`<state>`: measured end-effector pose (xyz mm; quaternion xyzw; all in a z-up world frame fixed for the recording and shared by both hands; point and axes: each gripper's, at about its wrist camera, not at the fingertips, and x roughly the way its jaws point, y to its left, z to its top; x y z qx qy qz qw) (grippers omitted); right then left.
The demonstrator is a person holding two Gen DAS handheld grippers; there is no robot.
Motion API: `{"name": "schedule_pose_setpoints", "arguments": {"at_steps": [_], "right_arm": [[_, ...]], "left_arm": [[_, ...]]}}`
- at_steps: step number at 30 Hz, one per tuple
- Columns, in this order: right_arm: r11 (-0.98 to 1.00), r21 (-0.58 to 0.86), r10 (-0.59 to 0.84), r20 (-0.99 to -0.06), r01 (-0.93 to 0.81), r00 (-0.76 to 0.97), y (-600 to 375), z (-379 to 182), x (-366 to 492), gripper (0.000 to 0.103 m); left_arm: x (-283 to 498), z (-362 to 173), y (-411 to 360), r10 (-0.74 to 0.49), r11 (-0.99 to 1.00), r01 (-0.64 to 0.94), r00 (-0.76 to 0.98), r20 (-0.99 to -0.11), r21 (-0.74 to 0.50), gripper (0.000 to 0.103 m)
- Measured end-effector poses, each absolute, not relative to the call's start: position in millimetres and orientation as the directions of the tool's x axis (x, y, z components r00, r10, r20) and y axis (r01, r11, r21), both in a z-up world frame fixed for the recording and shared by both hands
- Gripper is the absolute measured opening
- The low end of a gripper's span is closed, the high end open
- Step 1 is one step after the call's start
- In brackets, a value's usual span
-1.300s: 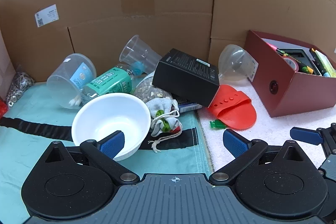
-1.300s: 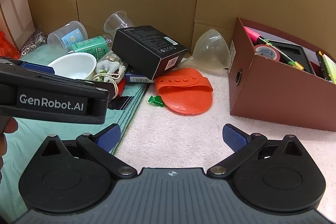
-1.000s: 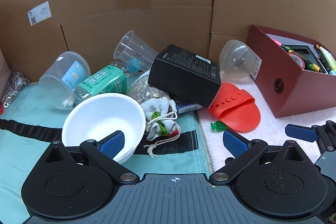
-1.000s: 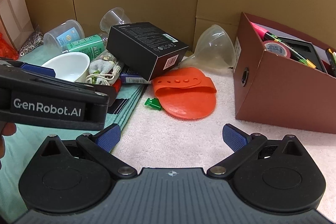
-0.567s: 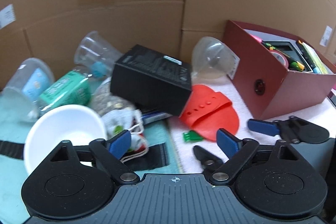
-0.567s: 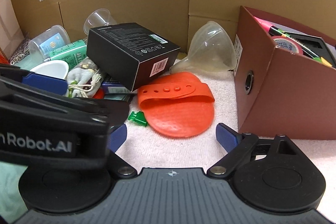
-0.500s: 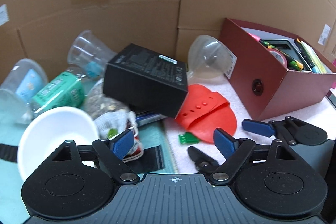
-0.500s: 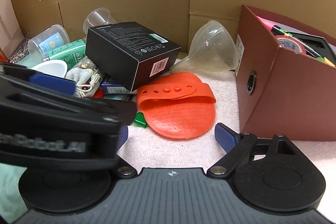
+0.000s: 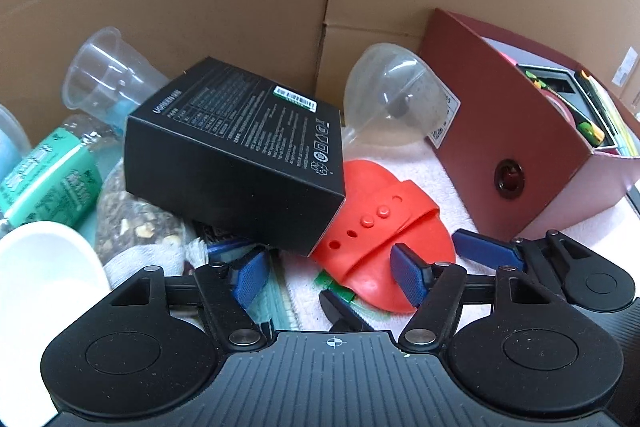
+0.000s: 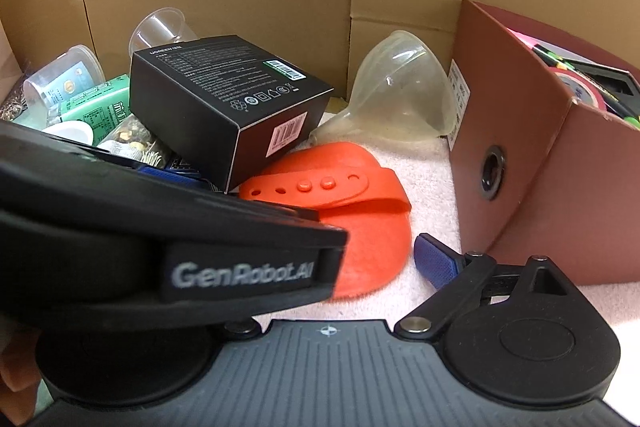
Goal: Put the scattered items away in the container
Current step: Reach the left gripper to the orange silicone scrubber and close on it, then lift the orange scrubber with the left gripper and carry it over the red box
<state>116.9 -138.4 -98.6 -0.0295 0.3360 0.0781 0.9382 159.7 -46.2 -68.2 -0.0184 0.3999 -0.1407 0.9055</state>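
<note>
The left hand-held gripper [image 9: 326,273] has just been narrowing its jaws, which stand apart with nothing clamped, the orange silicone mitt [image 9: 376,223] lying flat on the pink towel [image 9: 448,183] just ahead of them. The right hand-held gripper [image 9: 404,281] is held wide apart and empty beside it. The mitt's near edge is best pinched low before being carried to the red box [image 9: 520,143], well clear of the black carton [image 9: 236,151] resting on its far edge.

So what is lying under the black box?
The black box rests tilted on a bag of nuts, a dark blue packet and the orange silicone mitt's edge. Anything further beneath is covered.
</note>
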Motion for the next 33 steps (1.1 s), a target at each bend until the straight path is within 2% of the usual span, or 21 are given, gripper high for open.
{"name": "schedule_pose_setpoints", "arguments": {"at_steps": [1, 2, 5, 19, 21, 23, 25, 26, 33], "right_arm": [[0.986, 0.000, 0.128, -0.633, -0.166, 0.763, -138.8, -98.6, 116.5, 0.093], [0.986, 0.001, 0.129, -0.631, -0.166, 0.765, -138.9, -98.4, 115.4, 0.092], [0.985, -0.009, 0.128, -0.627, -0.171, 0.769, -138.8, -97.1, 110.7, 0.085], [0.976, 0.001, 0.164, -0.670, -0.220, 0.724, -151.4, -86.1, 31.7, 0.083], [0.976, 0.010, 0.167, -0.677, -0.217, 0.717, -153.8, -85.3, 16.5, 0.083], [0.972, 0.008, 0.178, -0.680, -0.236, 0.712, -155.6, -84.7, 2.3, 0.083], [0.965, 0.015, 0.205, -0.671, -0.263, 0.713, -158.3, -85.0, -6.6, 0.083], [0.962, 0.019, 0.215, -0.667, -0.271, 0.713, -159.6, -85.8, -8.8, 0.083], [0.955, 0.011, 0.231, -0.649, -0.296, 0.724, -155.8, -87.8, 1.5, 0.087]], "left_arm": [[160.4, -68.6, -45.7, -0.283, 0.956, 0.249, 0.640, -0.715, -0.156, 0.059], [160.3, -68.5, -44.8, -0.300, 0.951, 0.256, 0.638, -0.710, -0.172, 0.050], [157.4, -65.7, -45.5, -0.292, 0.953, 0.261, 0.642, -0.709, -0.156, 0.046], [89.4, -57.7, -44.1, -0.376, 0.918, 0.331, 0.548, -0.748, -0.219, 0.041], [74.5, -56.0, -46.6, -0.382, 0.912, 0.350, 0.537, -0.752, -0.212, 0.042], [63.9, -53.6, -48.5, -0.388, 0.907, 0.365, 0.529, -0.754, -0.211, 0.056], [58.2, -52.4, -47.0, -0.386, 0.909, 0.359, 0.536, -0.751, -0.212, 0.058], [58.0, -52.6, -46.0, -0.381, 0.912, 0.351, 0.539, -0.751, -0.211, 0.063], [63.9, -59.7, -49.8, -0.365, 0.920, 0.329, 0.526, -0.768, -0.212, 0.072]]}}
